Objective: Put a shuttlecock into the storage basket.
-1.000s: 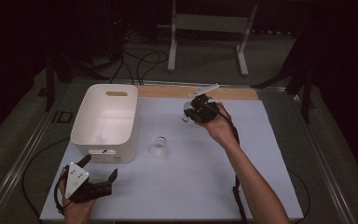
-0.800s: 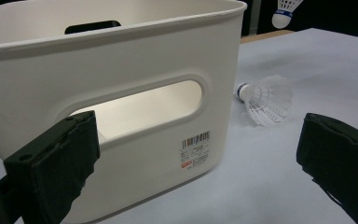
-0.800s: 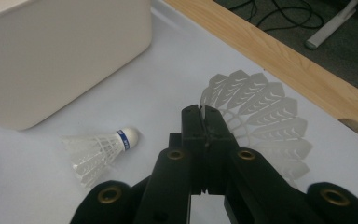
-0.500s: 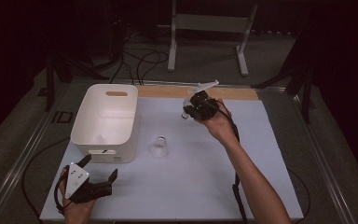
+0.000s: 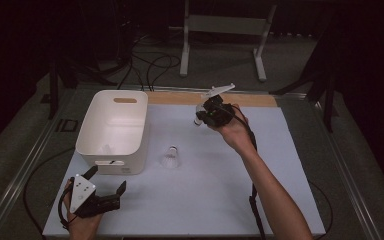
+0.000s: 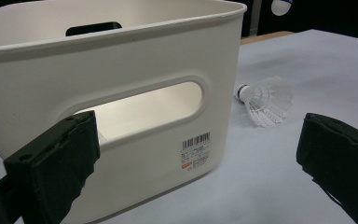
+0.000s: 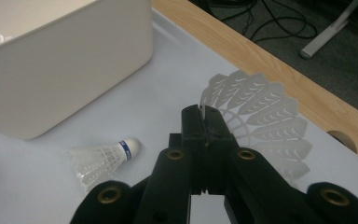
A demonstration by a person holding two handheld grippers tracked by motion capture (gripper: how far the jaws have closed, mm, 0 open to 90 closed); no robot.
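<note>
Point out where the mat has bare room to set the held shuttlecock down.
The mat lies bare right of the lying shuttlecock and along its near edge, between the left tool and the right forearm. It is crowded only between the bin and that shuttlecock. The right tool grips another shuttlecock.

A white plastic shuttlecock (image 7: 256, 116) is pinched by its feathered skirt in the right claw (image 7: 204, 112), lifted above the desk, right of the white bin (image 5: 112, 131). A second white shuttlecock (image 5: 170, 158) with a blue-banded cork lies on its side just right of that bin.
</note>
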